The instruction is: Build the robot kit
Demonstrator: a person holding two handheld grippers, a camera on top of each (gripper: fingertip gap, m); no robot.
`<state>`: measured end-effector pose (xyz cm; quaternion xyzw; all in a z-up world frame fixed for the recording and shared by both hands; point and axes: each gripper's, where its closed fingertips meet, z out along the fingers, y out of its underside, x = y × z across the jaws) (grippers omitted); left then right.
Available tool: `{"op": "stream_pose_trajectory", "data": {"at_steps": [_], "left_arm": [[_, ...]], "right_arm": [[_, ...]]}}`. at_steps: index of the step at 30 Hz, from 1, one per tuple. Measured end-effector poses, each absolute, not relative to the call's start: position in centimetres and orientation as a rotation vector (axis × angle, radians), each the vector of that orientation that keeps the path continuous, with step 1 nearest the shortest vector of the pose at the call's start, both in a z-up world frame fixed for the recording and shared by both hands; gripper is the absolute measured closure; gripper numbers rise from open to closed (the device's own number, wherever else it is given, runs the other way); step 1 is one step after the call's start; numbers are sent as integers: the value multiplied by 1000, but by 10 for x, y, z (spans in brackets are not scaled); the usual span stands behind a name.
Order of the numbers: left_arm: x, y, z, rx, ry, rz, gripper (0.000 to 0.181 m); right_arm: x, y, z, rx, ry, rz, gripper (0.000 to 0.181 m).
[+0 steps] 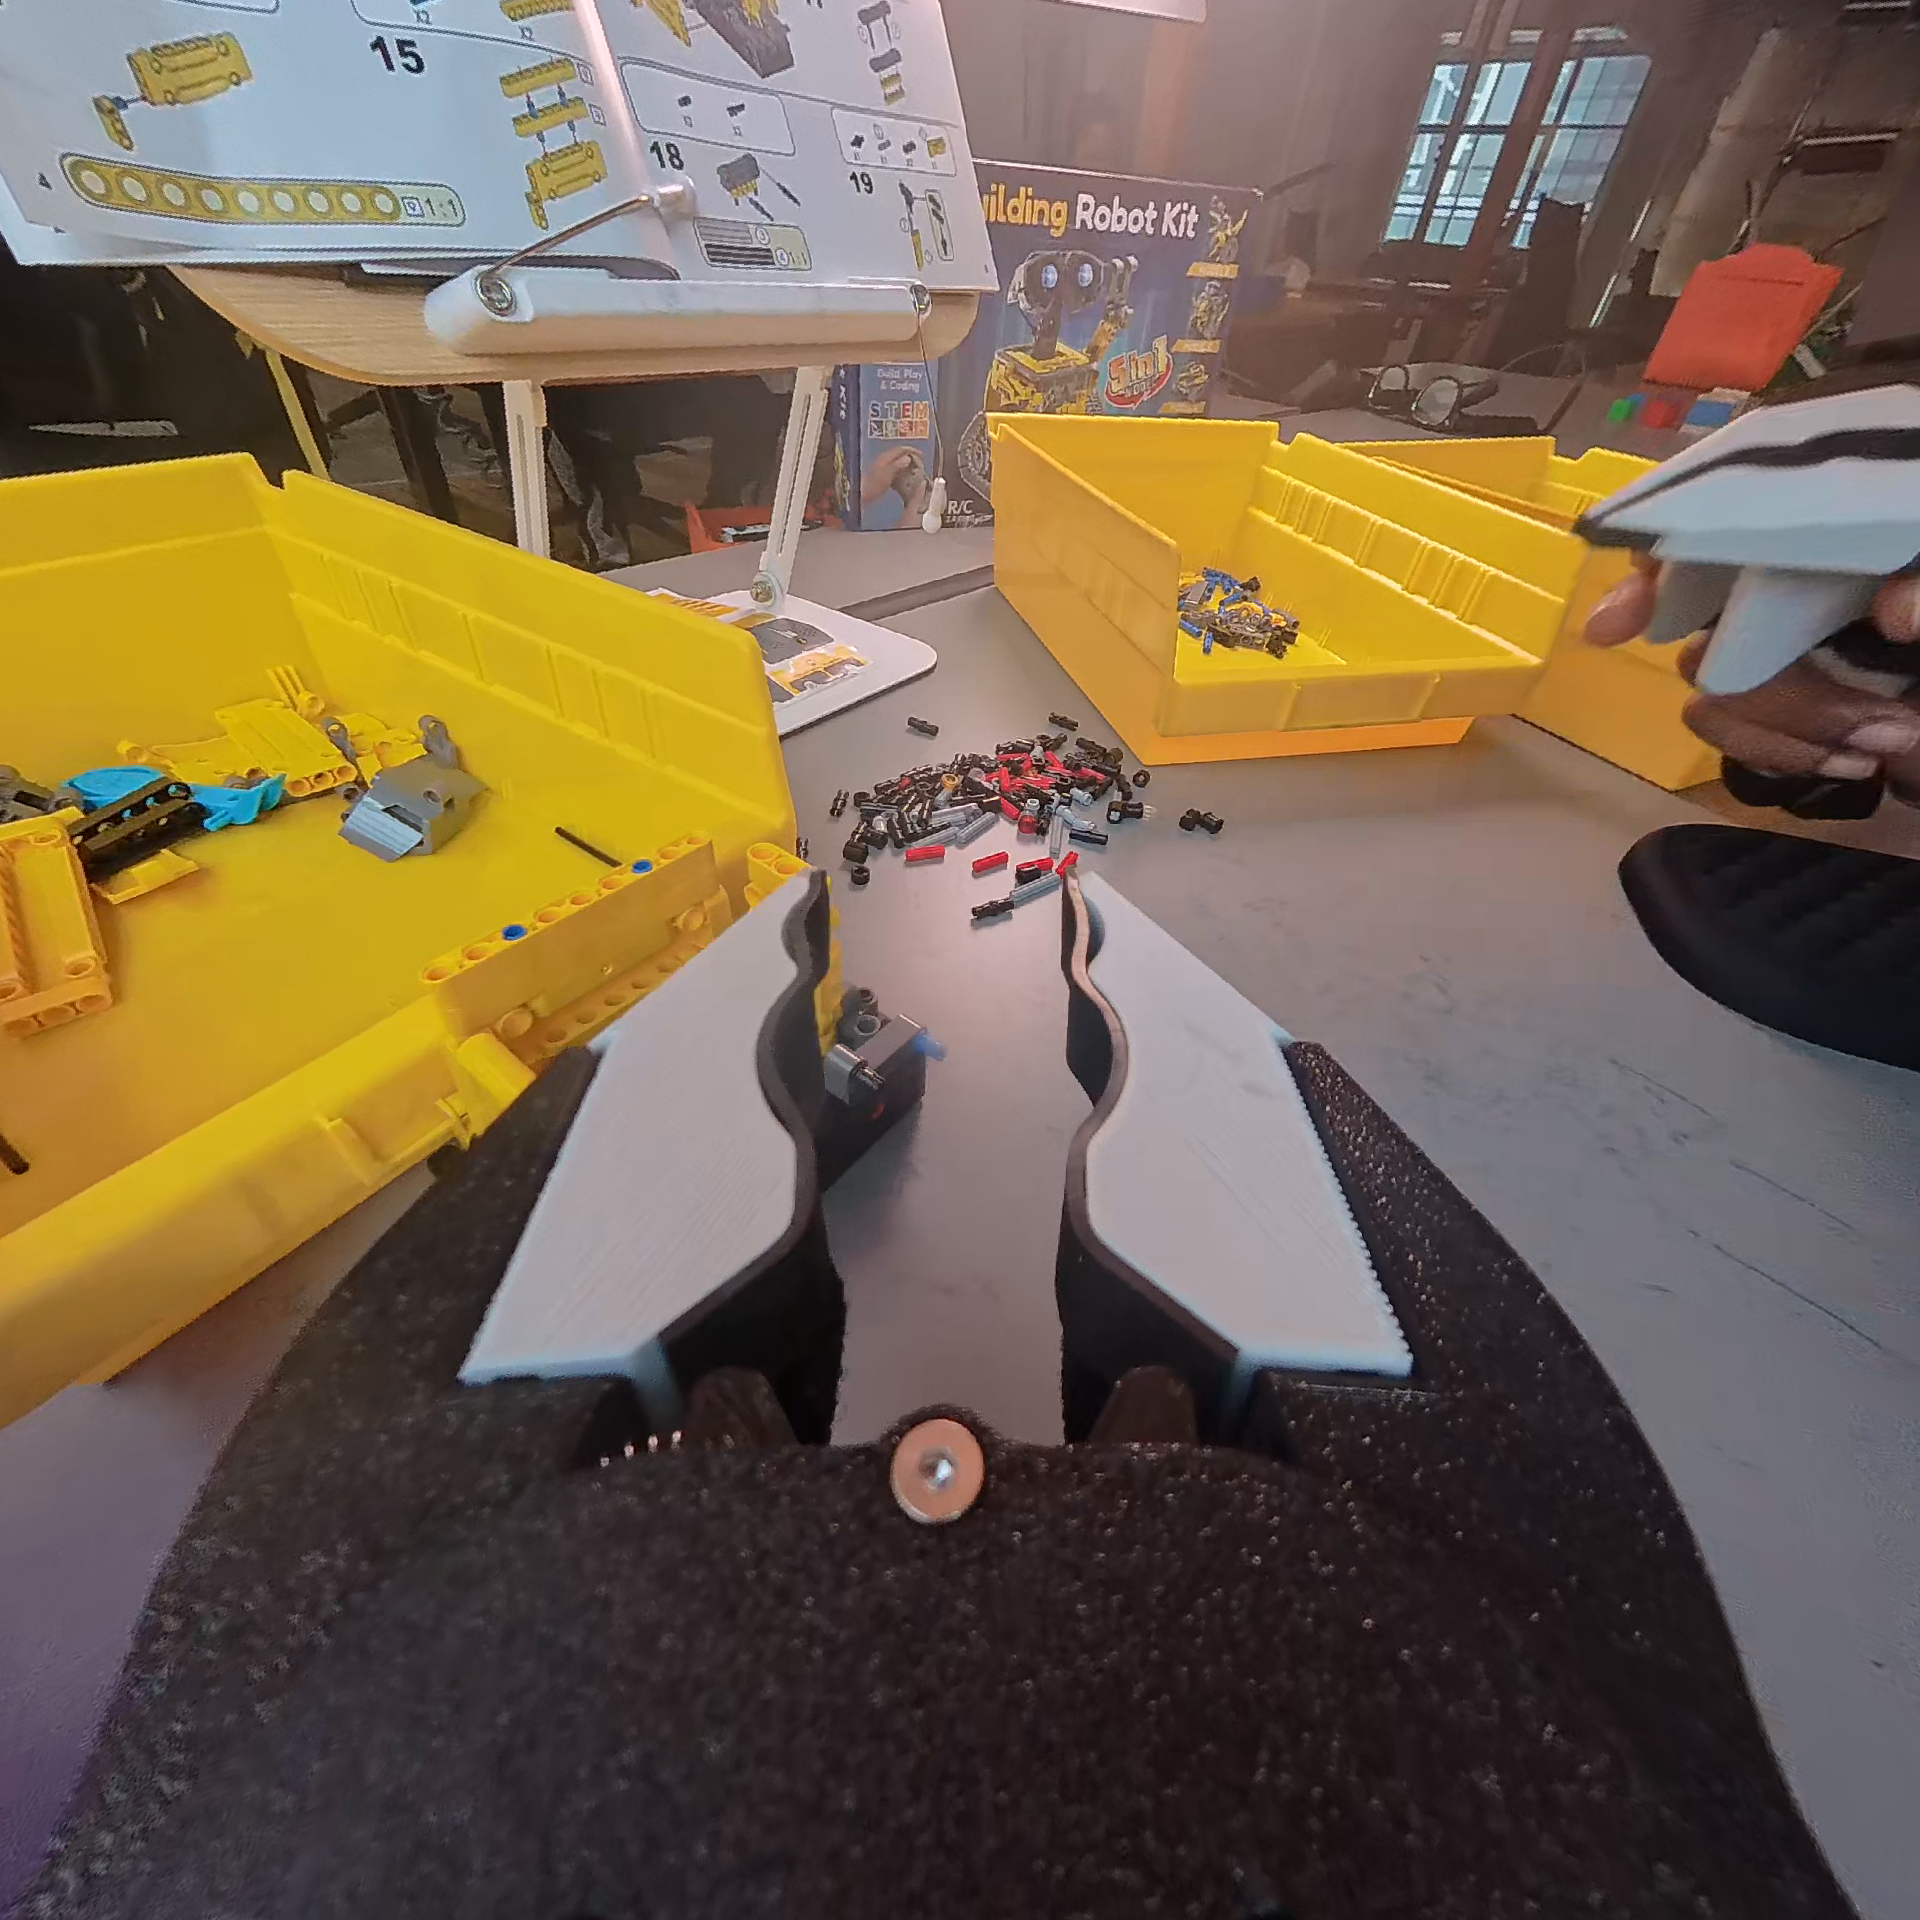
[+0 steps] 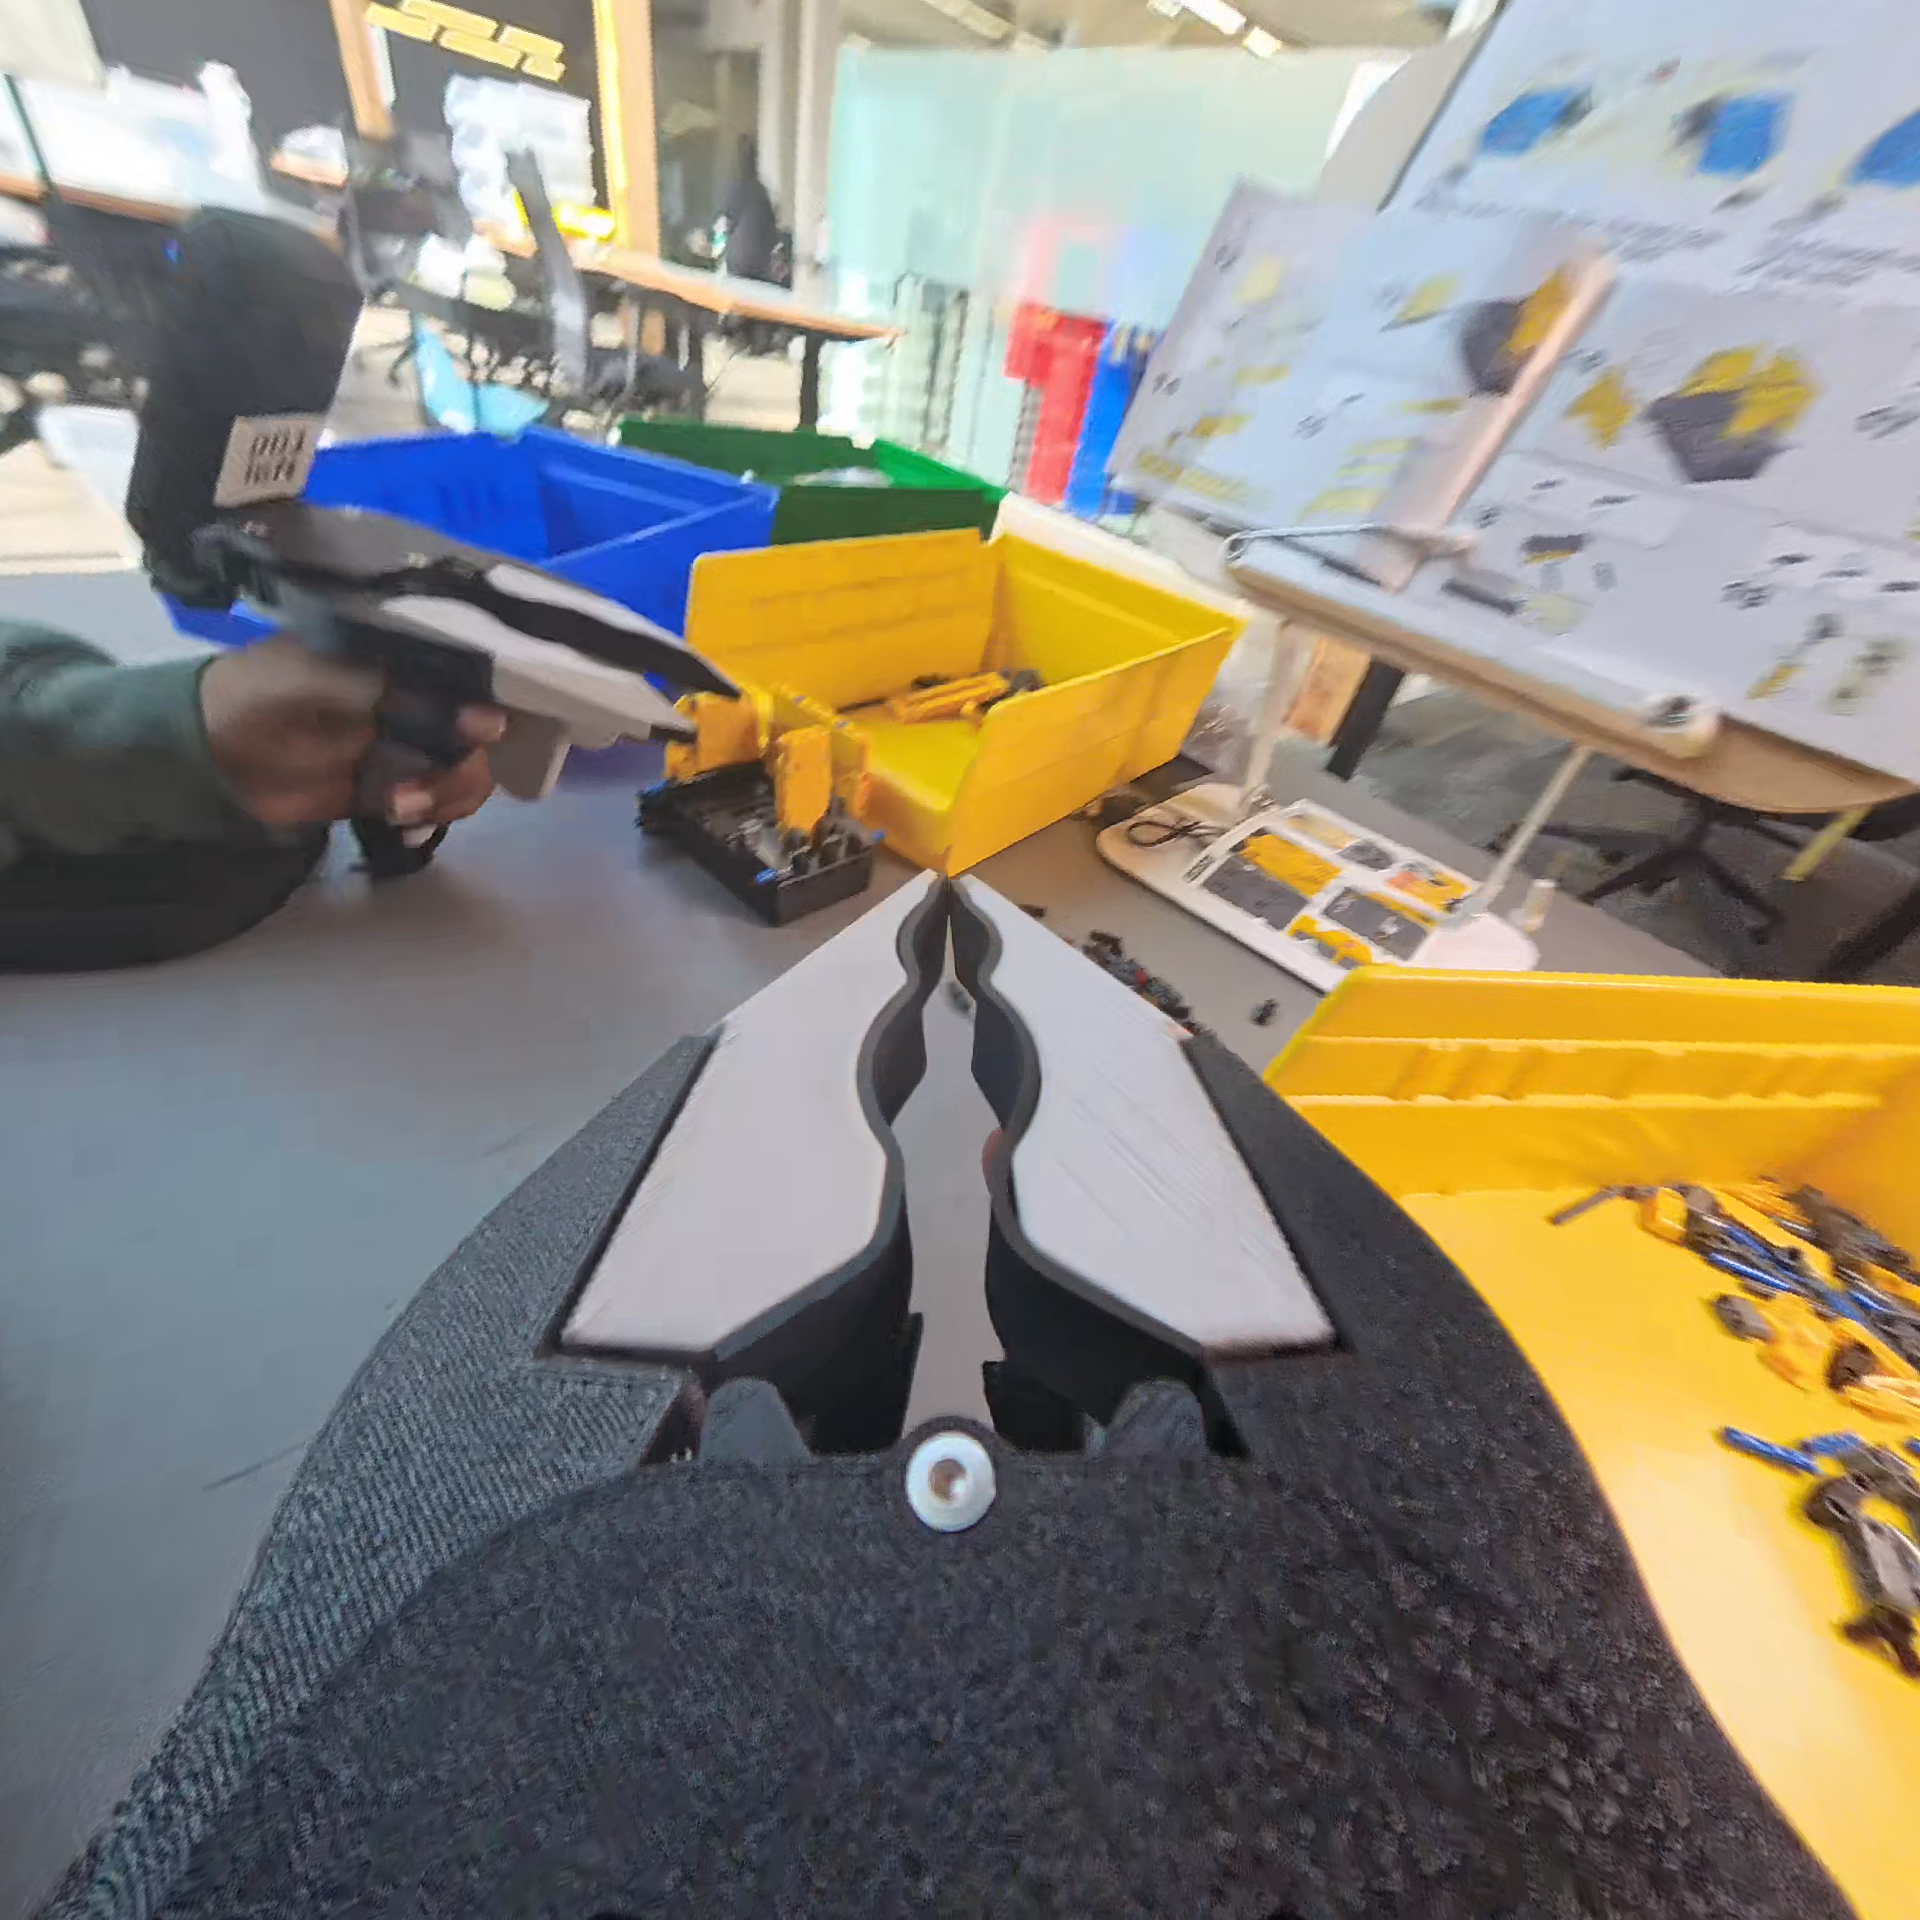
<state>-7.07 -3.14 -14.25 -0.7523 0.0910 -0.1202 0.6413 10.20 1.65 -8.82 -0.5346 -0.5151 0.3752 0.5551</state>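
Left gripper (image 1: 940,894): jaws apart, empty, low over the grey table (image 1: 1351,1091), touching a yellow-and-black brick assembly (image 1: 868,1049) at the near yellow bin (image 1: 520,644). Beyond that bin's corner: a scatter of black, red and grey pins (image 1: 997,800). Behind the bin: an instruction booklet on a stand (image 1: 499,135).

Right gripper (image 2: 948,894): fingers meeting at the tips, nothing visible between them, aimed at the near yellow bin, with a 2nd yellow bin (image 2: 1558,1081) beside it.
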Motion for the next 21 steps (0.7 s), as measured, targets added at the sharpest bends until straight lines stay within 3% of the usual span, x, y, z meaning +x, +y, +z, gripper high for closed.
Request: {"op": "stream_pose_trajectory", "data": {"at_steps": [7, 11, 21], "left_arm": [[-74, -31, -144, -1720, 198, -232, 135], [-72, -29, -148, -1738, 212, -226, 135], [-67, -28, -154, -1766, 258, -164, 136]], "right_arm": [[234, 85, -33, -1314, -847, 562, 180], [325, 141, -32, -1541, -856, 316, 164], [396, 200, -156, -2073, -1527, 11, 164]]}}
